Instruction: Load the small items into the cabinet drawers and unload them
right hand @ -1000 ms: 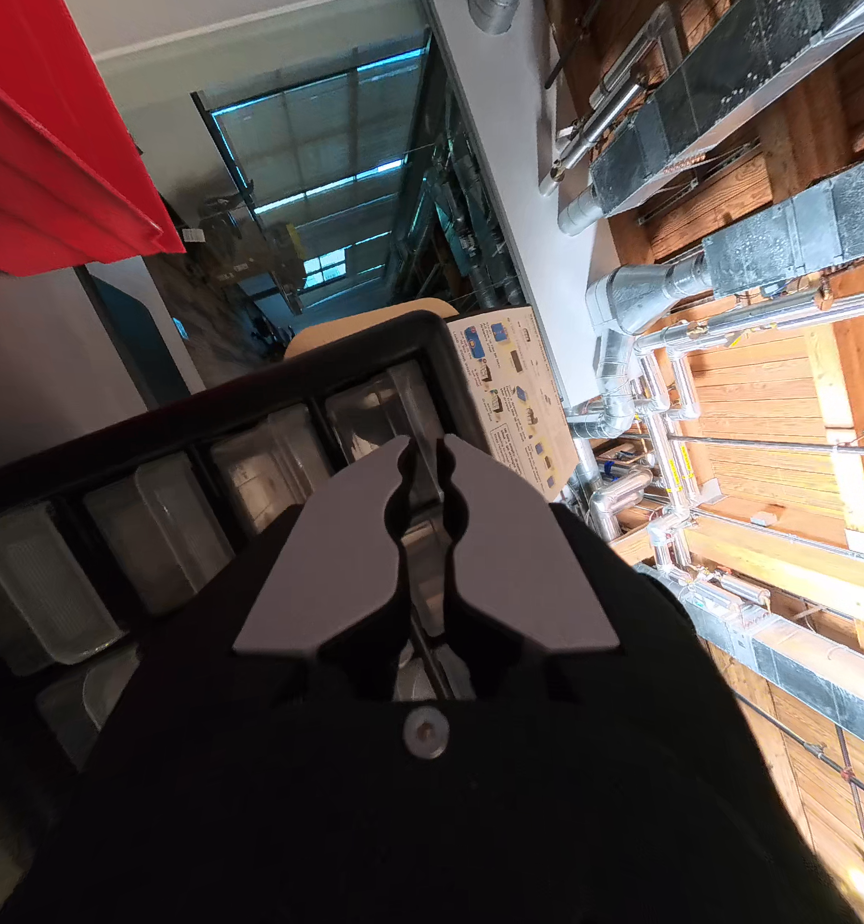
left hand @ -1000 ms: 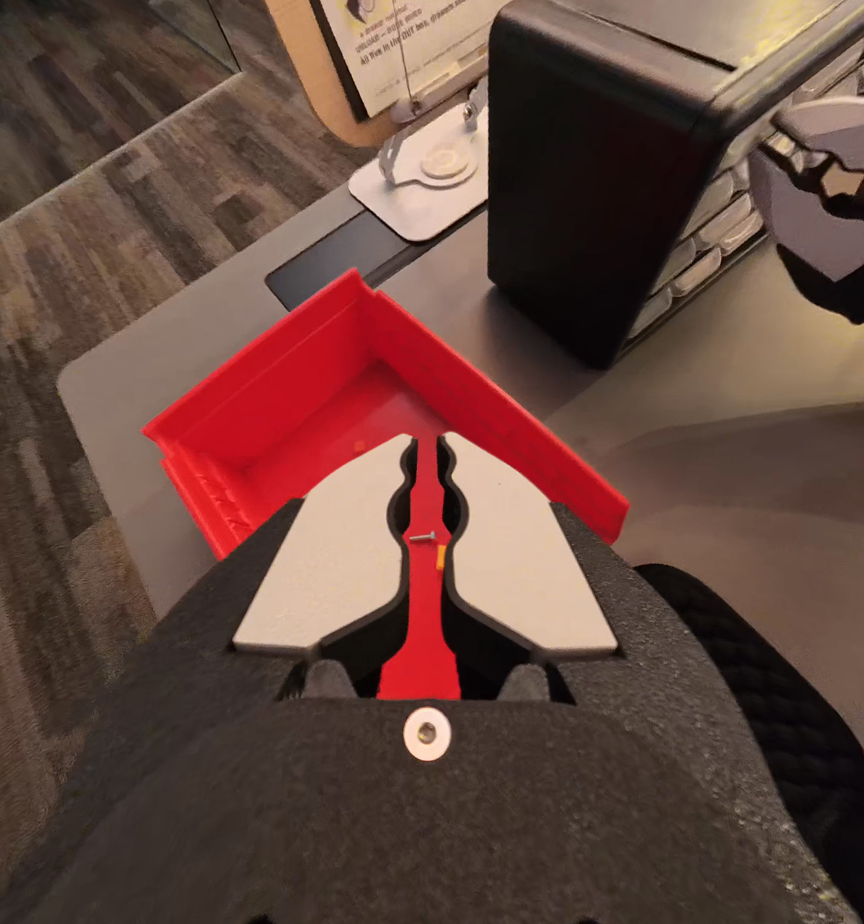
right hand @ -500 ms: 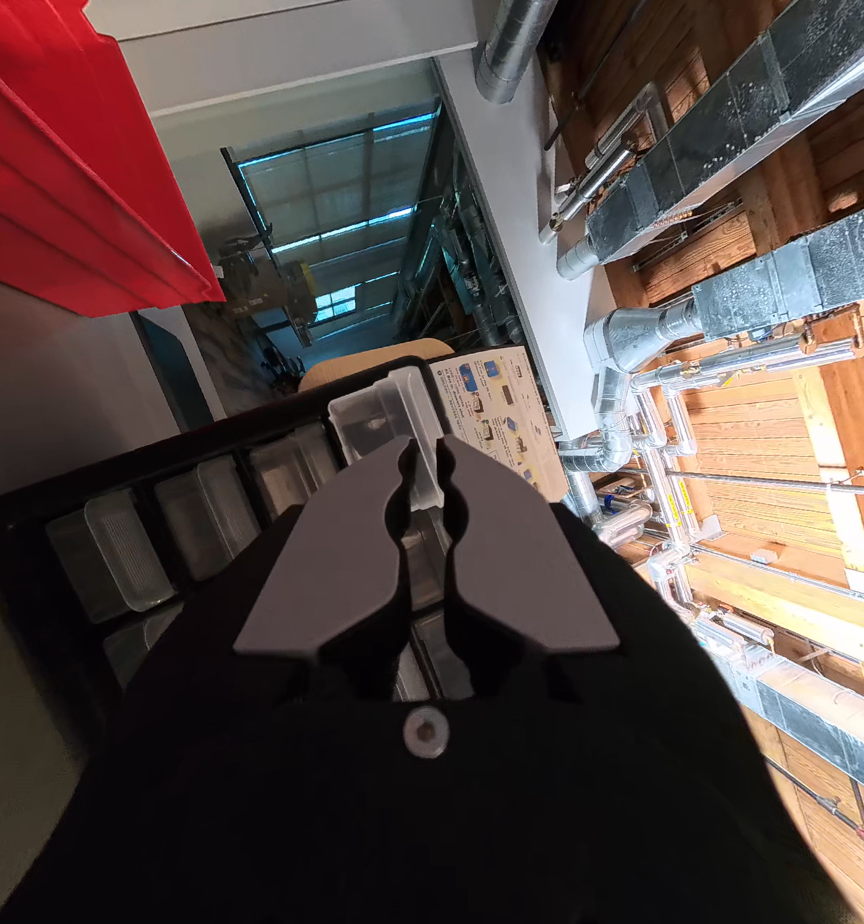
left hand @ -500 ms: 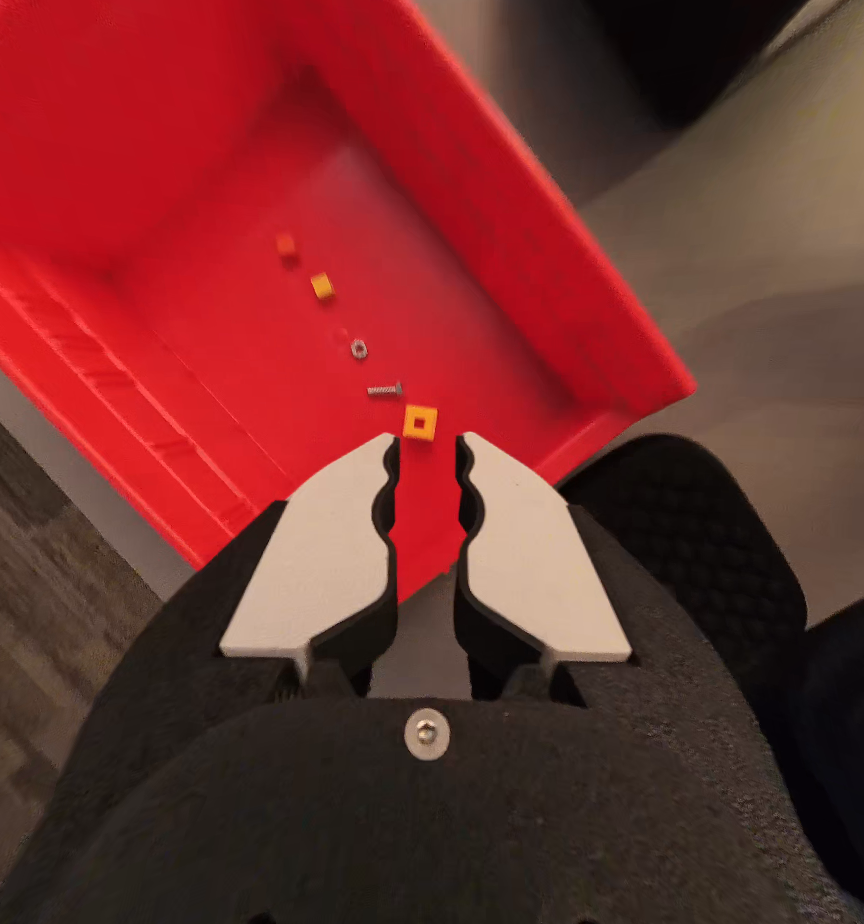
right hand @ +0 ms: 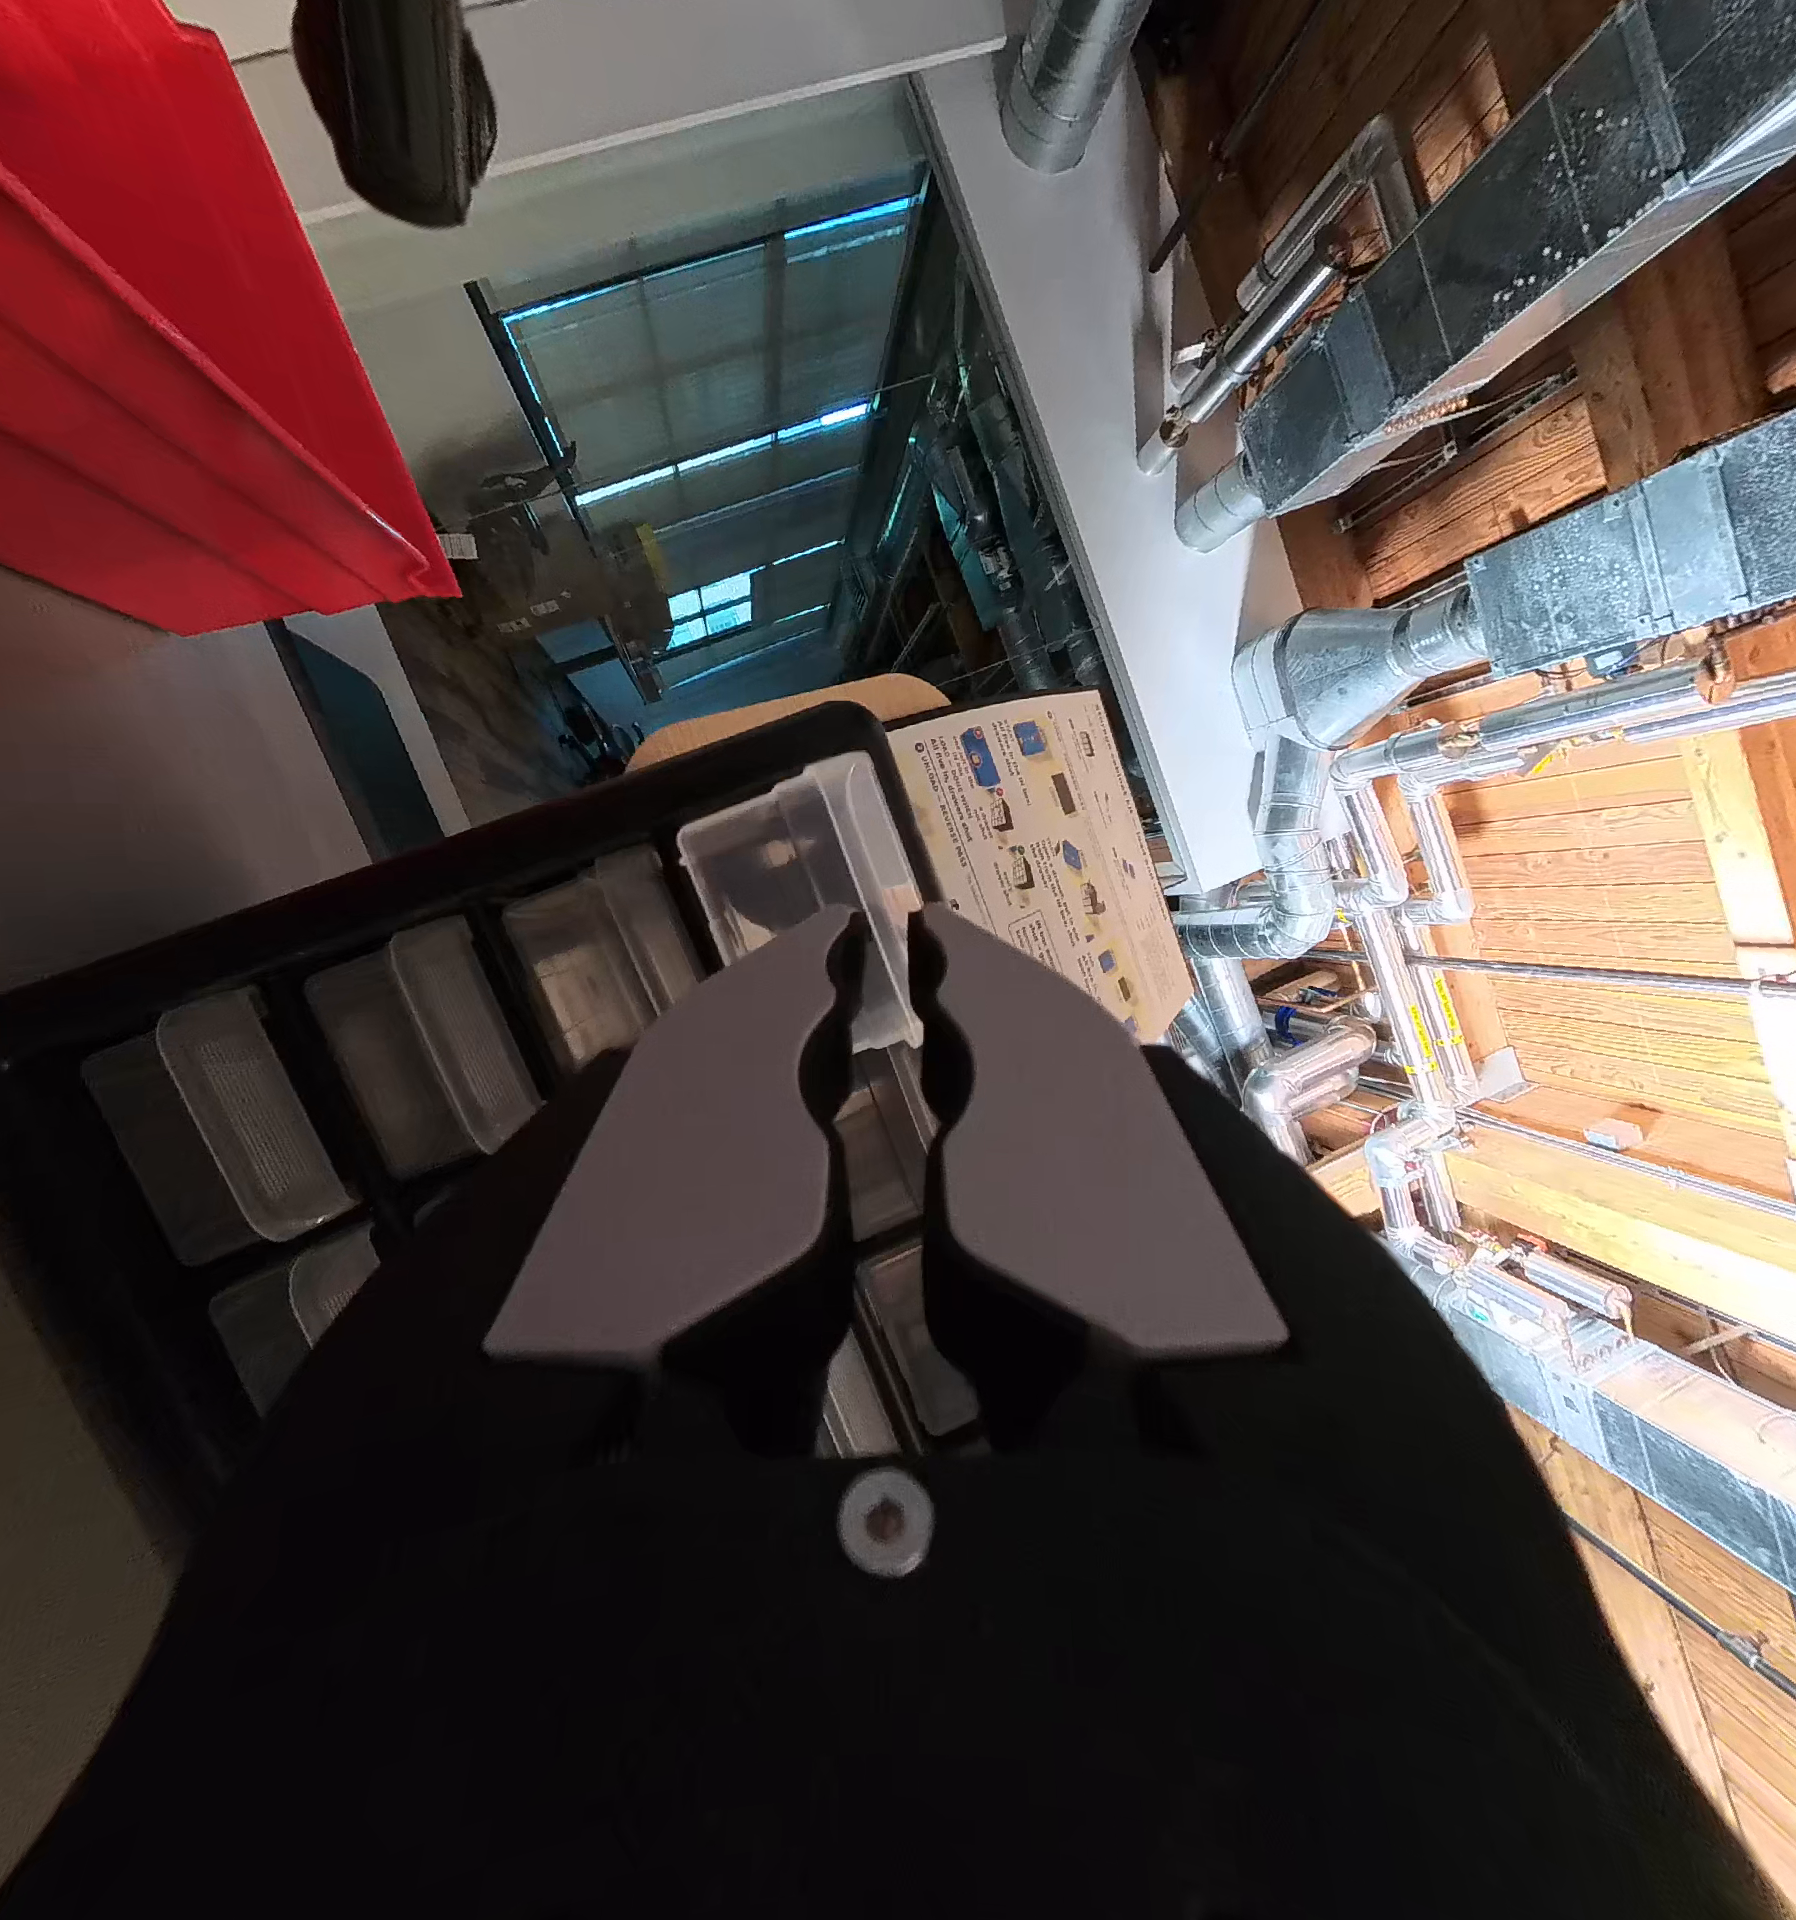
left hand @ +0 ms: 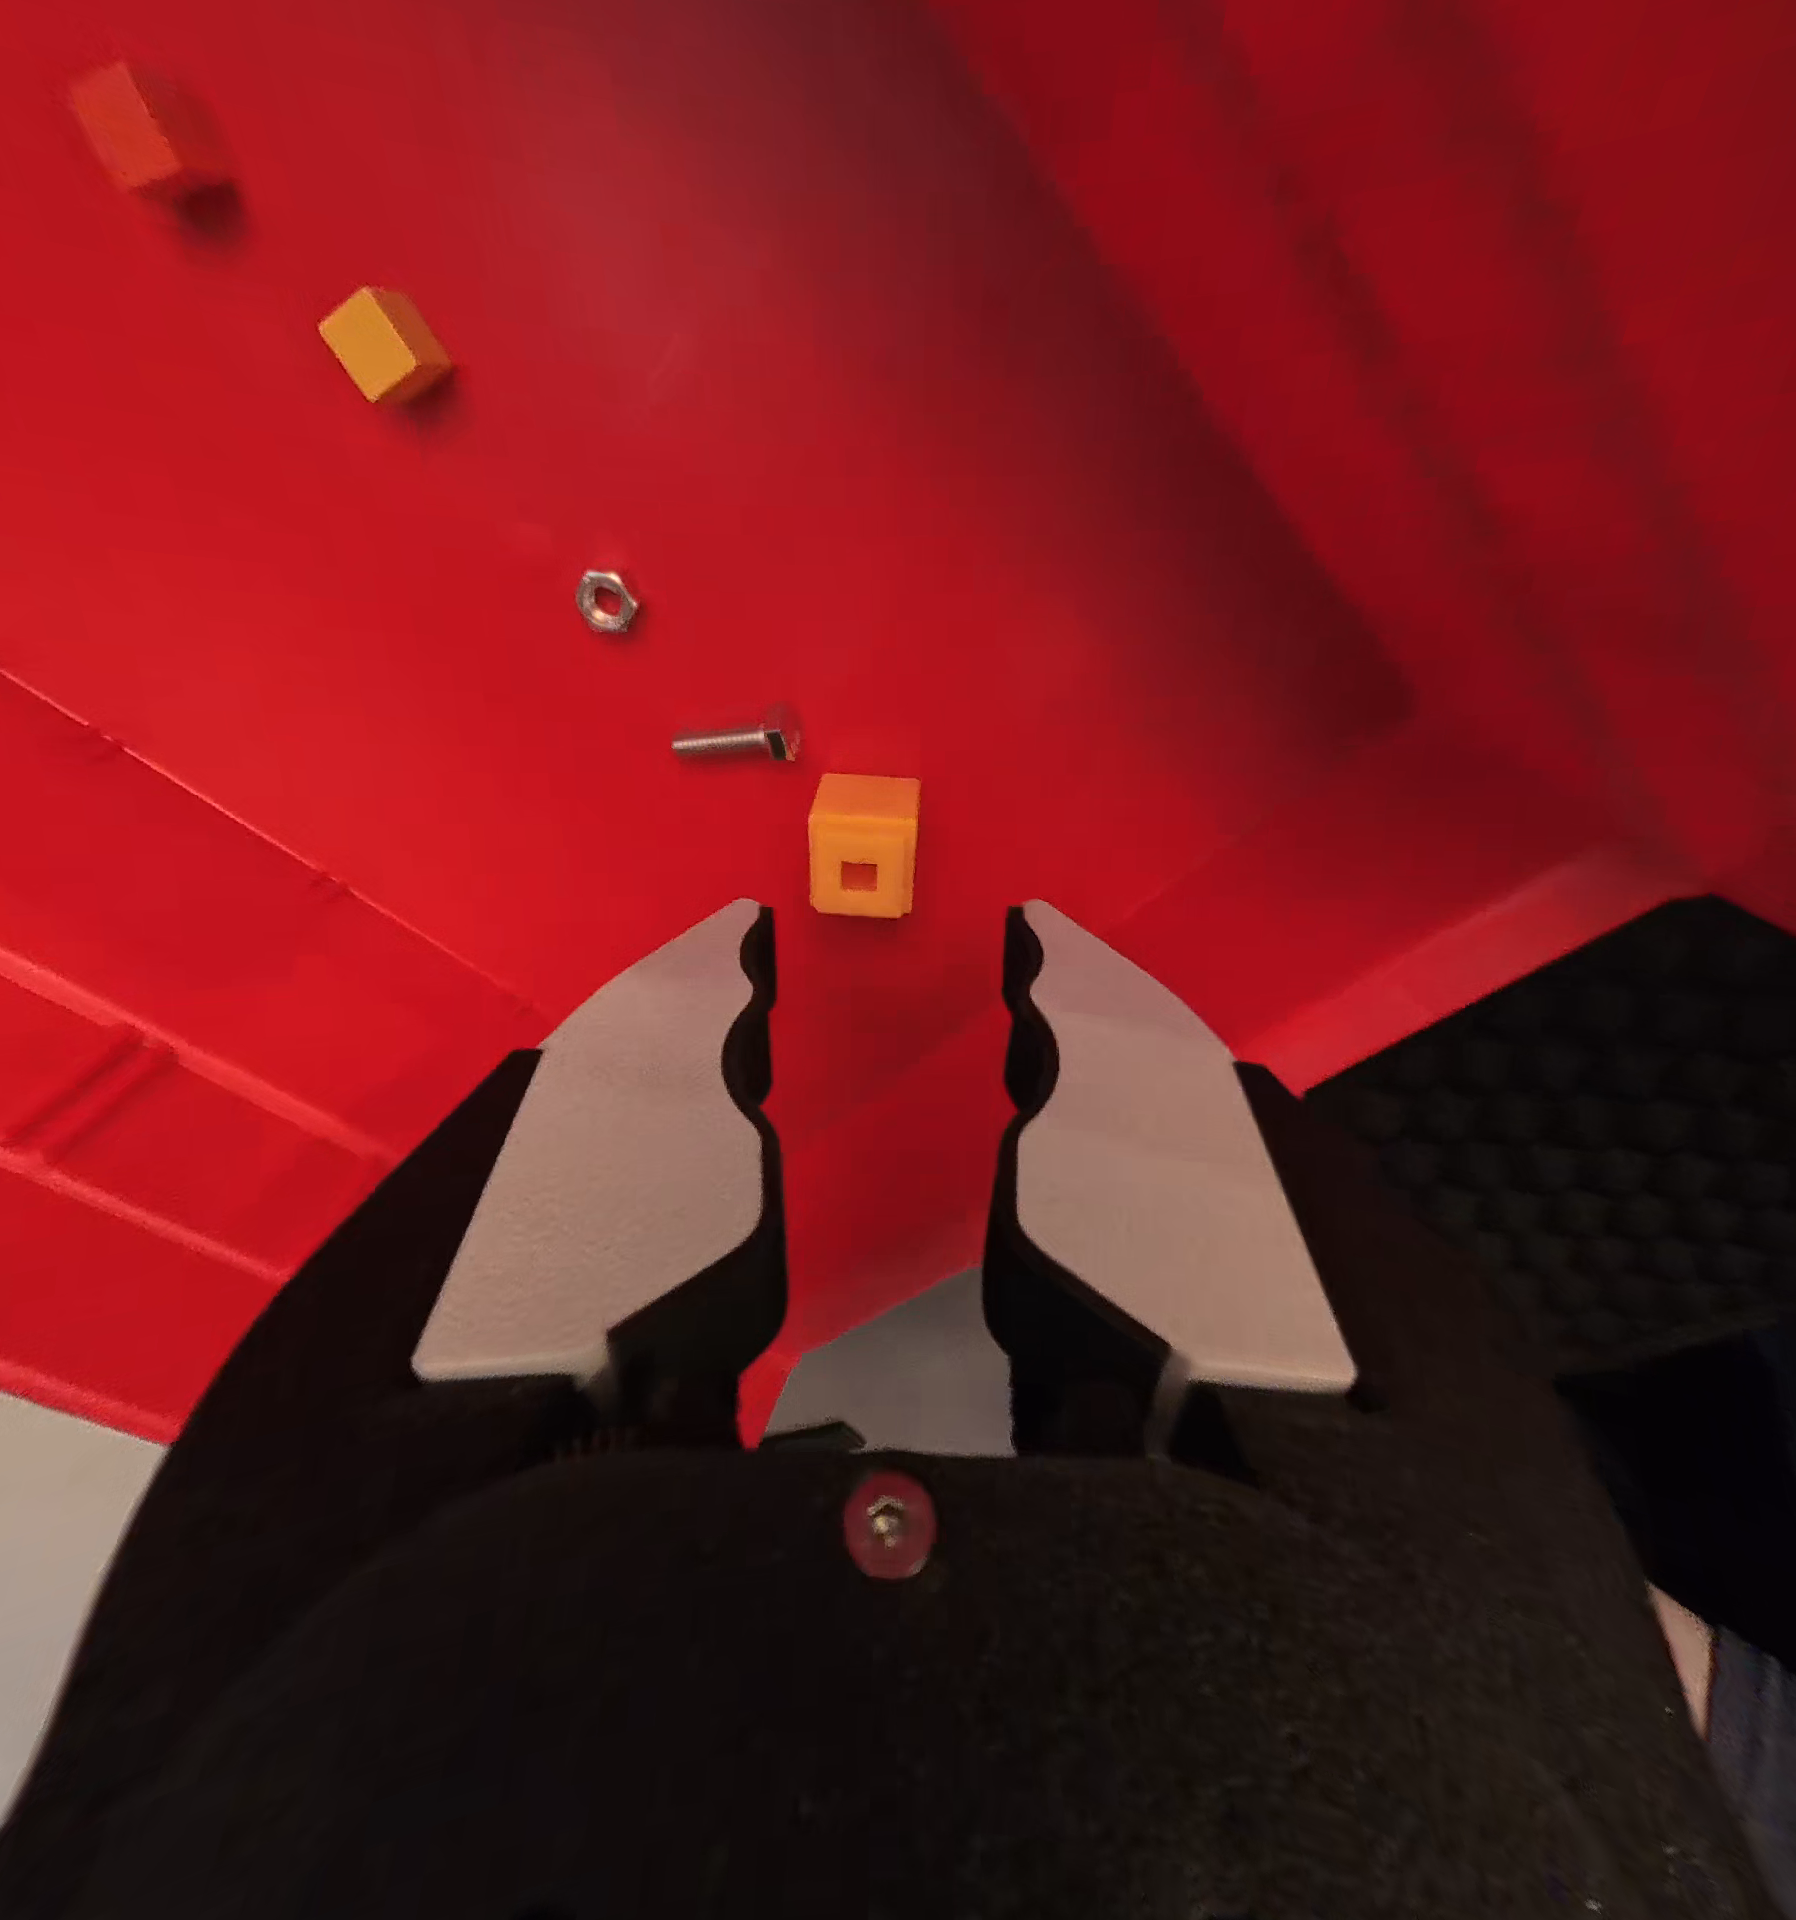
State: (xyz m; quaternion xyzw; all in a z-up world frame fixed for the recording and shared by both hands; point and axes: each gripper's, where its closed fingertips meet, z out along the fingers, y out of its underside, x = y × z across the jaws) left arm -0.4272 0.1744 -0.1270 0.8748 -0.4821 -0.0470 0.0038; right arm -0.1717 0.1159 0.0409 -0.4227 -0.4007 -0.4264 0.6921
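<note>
Your left hand-held gripper (left hand: pixel 883 914) hangs spread apart inside the red plastic bin (left hand: pixel 1081 416), just short of the orange cube with a square hole (left hand: pixel 861 847). Your right hand-held gripper (right hand: pixel 881 935) pinches the pulled-out clear plastic drawer (right hand: pixel 811 862) of the black cabinet (right hand: pixel 63 1039).

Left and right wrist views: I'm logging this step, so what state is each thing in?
left gripper: open, empty
orange cube: loose, just ahead of the left gripper
bolt: lying flat
right gripper: shut on clear drawer
clear drawer: pulled out
</note>
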